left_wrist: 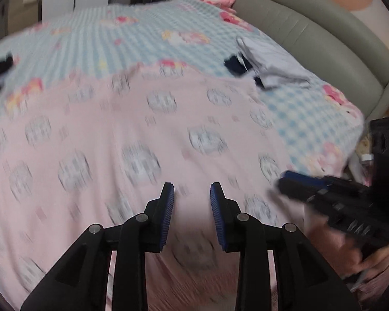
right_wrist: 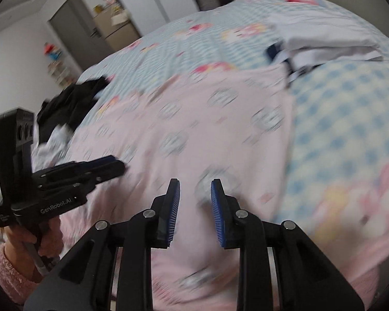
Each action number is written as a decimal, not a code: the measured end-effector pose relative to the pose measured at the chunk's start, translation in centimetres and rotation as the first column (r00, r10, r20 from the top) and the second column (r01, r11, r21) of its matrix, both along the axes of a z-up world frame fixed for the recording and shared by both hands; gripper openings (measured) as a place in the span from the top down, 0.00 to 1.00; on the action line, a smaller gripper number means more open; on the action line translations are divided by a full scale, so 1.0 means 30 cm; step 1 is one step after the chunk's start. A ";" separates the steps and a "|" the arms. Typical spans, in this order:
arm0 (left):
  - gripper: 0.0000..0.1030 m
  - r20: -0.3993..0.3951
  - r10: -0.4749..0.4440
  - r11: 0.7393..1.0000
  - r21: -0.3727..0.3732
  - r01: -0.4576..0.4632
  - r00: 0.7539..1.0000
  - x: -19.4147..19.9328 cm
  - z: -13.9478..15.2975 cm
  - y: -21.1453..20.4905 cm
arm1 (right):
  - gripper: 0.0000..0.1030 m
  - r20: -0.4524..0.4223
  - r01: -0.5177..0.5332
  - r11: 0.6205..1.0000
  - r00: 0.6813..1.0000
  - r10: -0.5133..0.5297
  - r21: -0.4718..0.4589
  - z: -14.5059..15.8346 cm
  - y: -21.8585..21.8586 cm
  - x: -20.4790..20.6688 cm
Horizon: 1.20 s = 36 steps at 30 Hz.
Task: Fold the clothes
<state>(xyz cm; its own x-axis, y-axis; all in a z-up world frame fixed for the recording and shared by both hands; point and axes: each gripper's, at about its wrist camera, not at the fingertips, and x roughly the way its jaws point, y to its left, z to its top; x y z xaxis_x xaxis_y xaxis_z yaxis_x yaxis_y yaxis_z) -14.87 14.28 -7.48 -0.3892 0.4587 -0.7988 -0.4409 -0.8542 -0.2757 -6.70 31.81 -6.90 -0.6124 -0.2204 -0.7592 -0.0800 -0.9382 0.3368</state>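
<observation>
A pink garment [left_wrist: 132,140] with grey round prints lies spread over the bed, and it fills the middle of the right wrist view [right_wrist: 194,134] too. My left gripper [left_wrist: 192,189] hovers open above its near part, nothing between the blue pads. My right gripper [right_wrist: 195,185] is also open just over the pink cloth. Each gripper shows in the other's view: the right one [left_wrist: 298,178] at the right edge, the left one [right_wrist: 111,165] at the left, held by a hand in a pink fuzzy sleeve [right_wrist: 10,272]. Both views are motion-blurred.
The bed has a blue checked cover [left_wrist: 96,44] with pink cartoon prints. A folded white and navy pile [left_wrist: 269,64] lies at the far right of it. Dark clothes [right_wrist: 72,103] lie at the bed's left side. A grey padded headboard [left_wrist: 311,31] curves behind.
</observation>
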 end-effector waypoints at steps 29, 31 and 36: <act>0.69 0.000 0.061 0.995 0.078 -0.061 0.998 0.199 0.039 -0.049 | 0.64 0.064 0.083 0.992 0.994 -0.090 0.097 -0.045 -0.068 0.211; 0.69 0.033 0.073 0.997 -0.005 -0.073 0.997 0.182 -0.011 -0.014 | 0.62 0.061 0.082 0.991 0.994 -0.089 0.107 -0.039 -0.067 0.209; 0.64 0.051 0.087 0.993 -0.079 -0.082 0.995 0.209 -0.072 -0.002 | 0.62 0.047 0.099 0.991 0.994 -0.104 0.086 -0.048 -0.069 0.217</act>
<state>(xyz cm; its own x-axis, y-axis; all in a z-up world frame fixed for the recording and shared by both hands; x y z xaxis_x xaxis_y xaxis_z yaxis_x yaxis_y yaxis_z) -8.58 14.22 -9.65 -0.3791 0.3626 -0.8513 -0.3525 -0.9073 -0.2295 -0.21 29.73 -8.35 -0.5882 -0.0939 -0.8032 -0.1914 -0.9489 0.2511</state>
